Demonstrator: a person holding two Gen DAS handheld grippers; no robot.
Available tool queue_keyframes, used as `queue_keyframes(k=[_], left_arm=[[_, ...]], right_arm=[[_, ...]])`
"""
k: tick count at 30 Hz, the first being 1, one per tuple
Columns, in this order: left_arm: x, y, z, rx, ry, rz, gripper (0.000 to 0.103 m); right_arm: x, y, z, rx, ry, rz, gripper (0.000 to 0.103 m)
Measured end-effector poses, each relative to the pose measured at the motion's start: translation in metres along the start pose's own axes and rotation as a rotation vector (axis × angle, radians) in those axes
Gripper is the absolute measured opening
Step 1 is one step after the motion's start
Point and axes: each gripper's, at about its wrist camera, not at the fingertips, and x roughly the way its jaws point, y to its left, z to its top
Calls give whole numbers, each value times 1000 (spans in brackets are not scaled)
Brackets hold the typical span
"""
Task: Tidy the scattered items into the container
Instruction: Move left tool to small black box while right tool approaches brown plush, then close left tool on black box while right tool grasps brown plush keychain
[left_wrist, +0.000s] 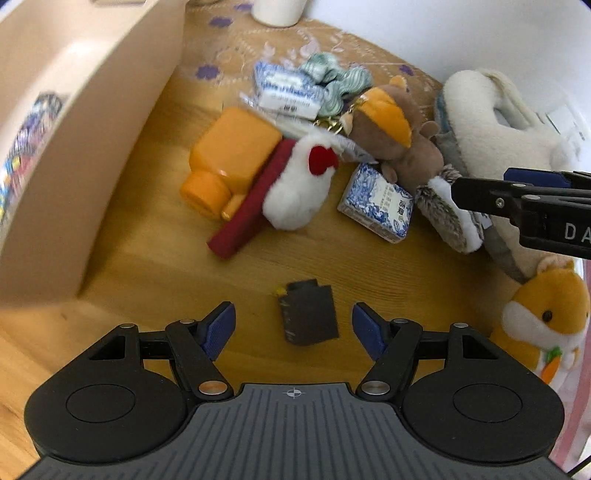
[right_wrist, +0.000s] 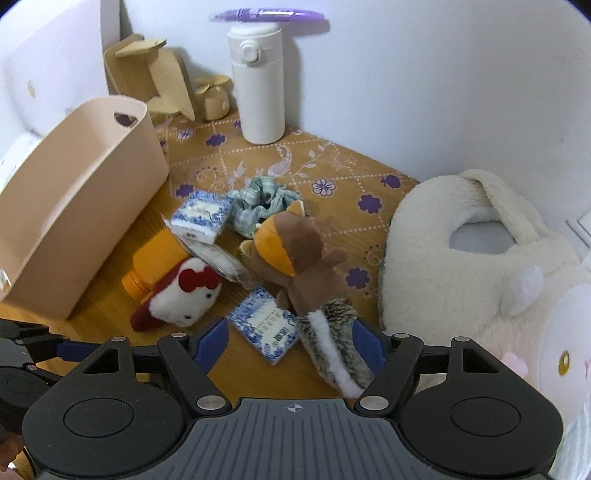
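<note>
I see both tongs released: the left tongs (left_wrist: 293, 326) straddle a flat dark card (left_wrist: 309, 313), the right tongs (right_wrist: 290, 341) flank a squirrel plush's bristly striped tail (right_wrist: 334, 345). Right of the smooth beige plastic container (right_wrist: 74, 206), fluffy toys, a glossy orange bottle (left_wrist: 231, 158) and blue-patterned tissue packs (right_wrist: 267, 326) clutter the wooden surface (left_wrist: 147, 258), beneath white walls.

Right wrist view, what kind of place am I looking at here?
Probably a home, a tabletop against a white wall, perhaps in a bedroom or child's room. Plush toys like the squirrel lie scattered beside a storage bin, with a white flask at the back.
</note>
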Motion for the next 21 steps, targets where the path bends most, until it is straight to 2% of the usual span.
queue_keyframes(k=[3, 7, 17, 21], left_arm=[[6, -3, -5, -55, 2, 8, 71], [15, -9, -12, -119, 0, 61, 71], [31, -11, -11, -213, -4, 150, 72], [31, -14, -9, -213, -26, 169, 72]], right_arm=[[9, -5, 4, -50, 10, 14, 76], [21, -11, 13, -85, 20, 60, 76], [55, -22, 29, -128, 37, 101, 76], [71, -21, 34, -151, 55, 105, 75]])
